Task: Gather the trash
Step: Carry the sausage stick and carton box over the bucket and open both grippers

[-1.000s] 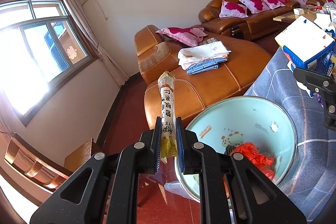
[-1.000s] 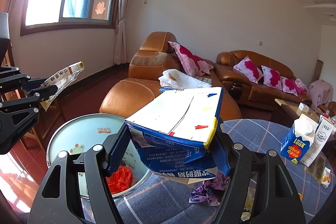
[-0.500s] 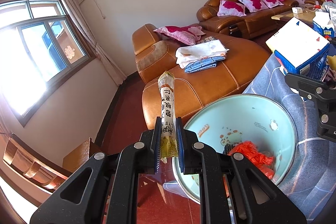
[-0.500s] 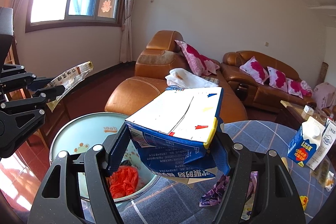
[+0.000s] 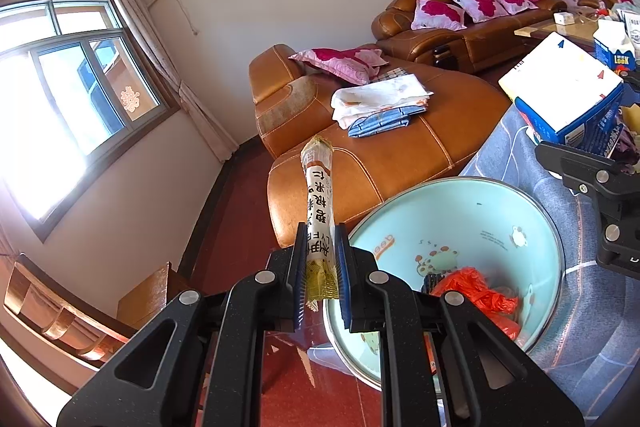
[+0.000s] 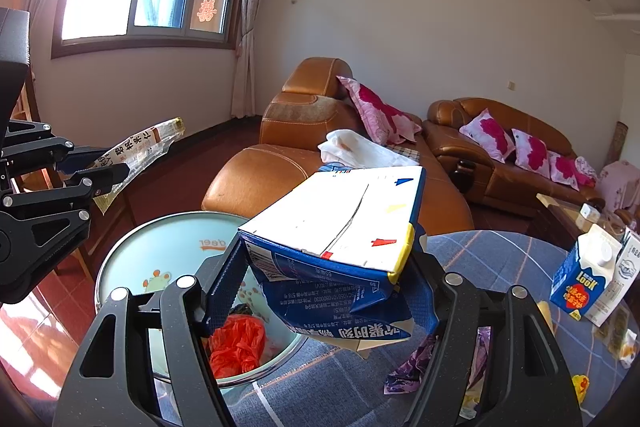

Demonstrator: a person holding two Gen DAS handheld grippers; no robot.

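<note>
My left gripper [image 5: 320,247] is shut on a long white and yellow snack wrapper [image 5: 318,203] that stands up between the jaws, just left of the bin rim. The light blue trash bin [image 5: 460,203] holds orange plastic [image 5: 476,291]. My right gripper [image 6: 324,283] is shut on a crushed blue and white carton [image 6: 340,227], held above the table edge beside the bin [image 6: 160,251]. The carton also shows in the left wrist view [image 5: 560,95], and the wrapper in the right wrist view [image 6: 140,151].
A blue plaid tablecloth [image 6: 480,259] carries a blue milk carton [image 6: 580,275], a purple wrapper [image 6: 416,363] and small yellow scraps [image 6: 580,383]. A brown leather sofa [image 5: 380,155] with folded cloths stands behind the bin. A wooden chair [image 5: 60,311] is at the left.
Both grippers have kept their hold. The right gripper with the carton has drifted right, away from the bin. The left gripper has hardly moved.
</note>
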